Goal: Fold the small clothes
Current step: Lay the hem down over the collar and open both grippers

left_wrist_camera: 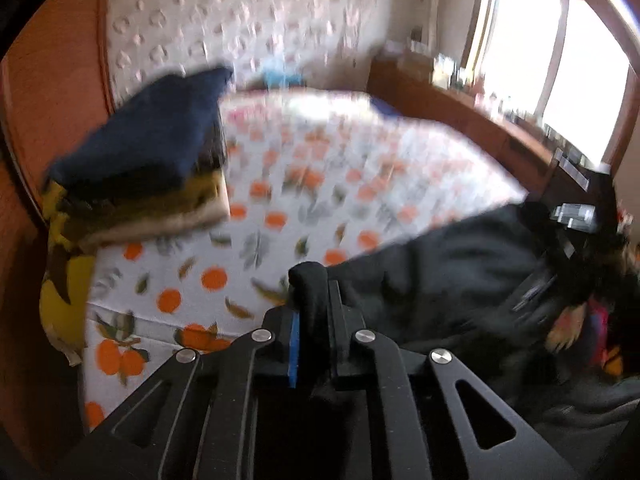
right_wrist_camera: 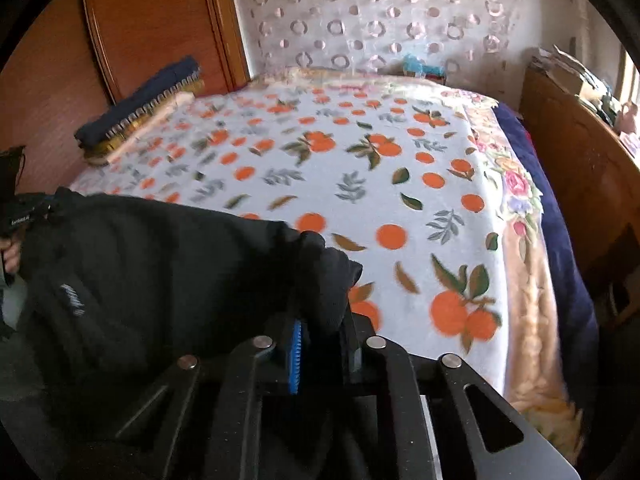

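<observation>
At the near edge of the bed (right_wrist_camera: pixel 400 184), over the blanket printed with oranges, a black garment (right_wrist_camera: pixel 152 264) hangs stretched between the two tools: the left claw (left_wrist_camera: pixel 314 300) is clamped on a bunched fold at one corner, and the right claw (right_wrist_camera: pixel 320 304) is clamped on the opposite corner, black cloth wadded between the blue pad and the dark finger in each view. Neither claw has room left to close, so the grip looks secure. From the right wrist view the garment fills the 9 o'clock side, with a small pale print on it (I cannot read it), and the person's other hand (right_wrist_camera: pixel 10 256) shows at the far left edge. The left wrist view is smeared, so fine detail of the cloth there is lost. A stack of folded clothes (right_wrist_camera: pixel 140 108), navy on top and mustard and cream beneath, sits at about 10 o'clock by the wooden wardrobe (right_wrist_camera: pixel 152 28), well apart from the black piece. I judge the step in hand to be spreading this garment flat before folding. To do it well, I would keep both corners level with each other and the top edge taut, carry the cloth out over the open middle of the bed, and let the hanging hem touch down first so it drapes away smoothly rather than bunching. Release only once the fabric lies flat, and keep clear of the finished stack.
</observation>
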A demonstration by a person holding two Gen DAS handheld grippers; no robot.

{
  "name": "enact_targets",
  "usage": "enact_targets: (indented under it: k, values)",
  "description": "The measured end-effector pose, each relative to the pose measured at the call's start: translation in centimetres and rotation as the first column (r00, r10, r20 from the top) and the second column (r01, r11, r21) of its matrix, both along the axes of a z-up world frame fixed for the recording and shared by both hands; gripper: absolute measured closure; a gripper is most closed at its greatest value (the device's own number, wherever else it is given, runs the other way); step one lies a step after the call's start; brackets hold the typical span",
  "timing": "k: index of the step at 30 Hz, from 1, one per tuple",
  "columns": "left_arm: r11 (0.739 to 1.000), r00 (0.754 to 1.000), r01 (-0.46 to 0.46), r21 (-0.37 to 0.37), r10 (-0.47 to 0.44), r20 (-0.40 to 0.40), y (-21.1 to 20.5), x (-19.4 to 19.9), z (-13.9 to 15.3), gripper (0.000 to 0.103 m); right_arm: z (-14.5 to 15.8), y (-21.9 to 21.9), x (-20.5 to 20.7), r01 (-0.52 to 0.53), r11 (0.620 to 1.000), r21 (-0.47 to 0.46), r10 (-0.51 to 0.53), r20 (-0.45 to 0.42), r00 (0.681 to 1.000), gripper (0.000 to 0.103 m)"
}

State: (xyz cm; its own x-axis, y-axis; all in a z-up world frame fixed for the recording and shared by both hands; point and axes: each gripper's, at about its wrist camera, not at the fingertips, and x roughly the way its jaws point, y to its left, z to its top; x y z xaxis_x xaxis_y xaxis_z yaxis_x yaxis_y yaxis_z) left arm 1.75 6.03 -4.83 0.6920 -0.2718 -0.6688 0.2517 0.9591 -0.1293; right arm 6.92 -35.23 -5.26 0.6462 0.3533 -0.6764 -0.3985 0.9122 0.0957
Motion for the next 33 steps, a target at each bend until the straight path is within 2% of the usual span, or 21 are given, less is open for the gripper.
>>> enact_targets:
  k: [4,9,15,20,22,26,30,33]
  values:
    - [0.998,0.988,-0.002,-0.069,0.013,0.155,0.0,-3.8,6.8,0.092,4.9,-1.4,-4.3,0.002,0.995,0.103,-0.017,0.138,0.99,0.091]
    - [0.998,0.949,-0.001,-0.065,0.022,0.315,-0.7,-6.1,14.5,0.092,13.2,-3.1,-9.6,-0.007,0.987,0.159,-0.046,0.327,0.944,0.091]
    - [0.998,0.867,-0.014,-0.064,0.044,0.496,0.0,-7.8,22.9,0.092,22.5,-4.3,-14.1,-0.031,0.984,0.173,-0.065,0.522,0.851,0.091]
    - [0.998,0.798,-0.032,-0.06,0.062,0.599,0.9,-9.1,27.1,0.092,28.2,-3.8,-17.0,-0.059,0.991,0.124,-0.034,0.634,0.773,0.091]
    - [0.997,0.773,-0.045,-0.064,0.075,0.63,1.2,-9.5,28.2,0.092,29.7,-3.5,-17.7,-0.051,0.993,0.103,-0.03,0.659,0.751,0.091]
    - [0.996,0.75,-0.053,-0.065,0.083,0.657,1.7,-9.2,29.5,0.092,31.0,-2.8,-18.4,-0.037,0.997,0.065,-0.017,0.681,0.732,0.091]
    - [0.997,0.741,-0.054,-0.052,0.074,0.668,1.4,-9.1,29.5,0.092,30.7,-1.8,-18.6,-0.019,0.999,0.043,-0.016,0.692,0.722,0.091]
    - [0.997,0.75,-0.058,-0.049,0.076,0.657,1.3,-7.9,28.6,0.092,28.4,-1.5,-17.0,-0.01,0.999,0.045,-0.023,0.679,0.734,0.091]
